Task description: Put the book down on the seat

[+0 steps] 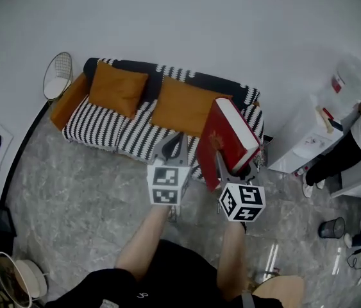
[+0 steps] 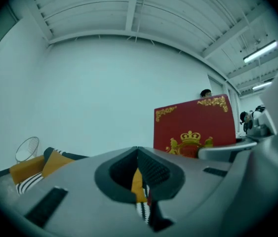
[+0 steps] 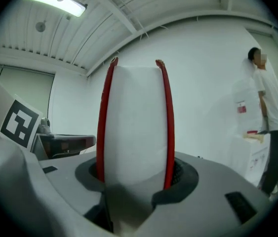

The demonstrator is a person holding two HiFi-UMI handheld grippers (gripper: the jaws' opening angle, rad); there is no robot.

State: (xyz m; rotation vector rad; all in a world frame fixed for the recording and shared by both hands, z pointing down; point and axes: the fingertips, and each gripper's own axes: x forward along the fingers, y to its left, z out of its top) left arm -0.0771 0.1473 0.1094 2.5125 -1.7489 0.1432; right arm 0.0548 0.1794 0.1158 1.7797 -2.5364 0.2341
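A thick red book (image 1: 231, 140) with gold print and white page edges stands upright in the air, my right gripper (image 1: 233, 167) shut on its lower end. In the right gripper view its pages (image 3: 135, 127) fill the space between the jaws, red covers against the pads. The book hangs in front of the right end of the sofa, over its black-and-white striped seat (image 1: 103, 130). My left gripper (image 1: 175, 146) hovers just left of the book, shut and holding nothing (image 2: 138, 154). From the left gripper view the book's front cover (image 2: 195, 127) shows at the right.
Two orange cushions (image 1: 117, 88) lean on the sofa back. A white wire basket (image 1: 57, 76) stands at the sofa's left end. Right of the sofa are a white cabinet (image 1: 305, 140), a person (image 1: 360, 133) and a black bin (image 1: 332, 227). The floor is grey marble.
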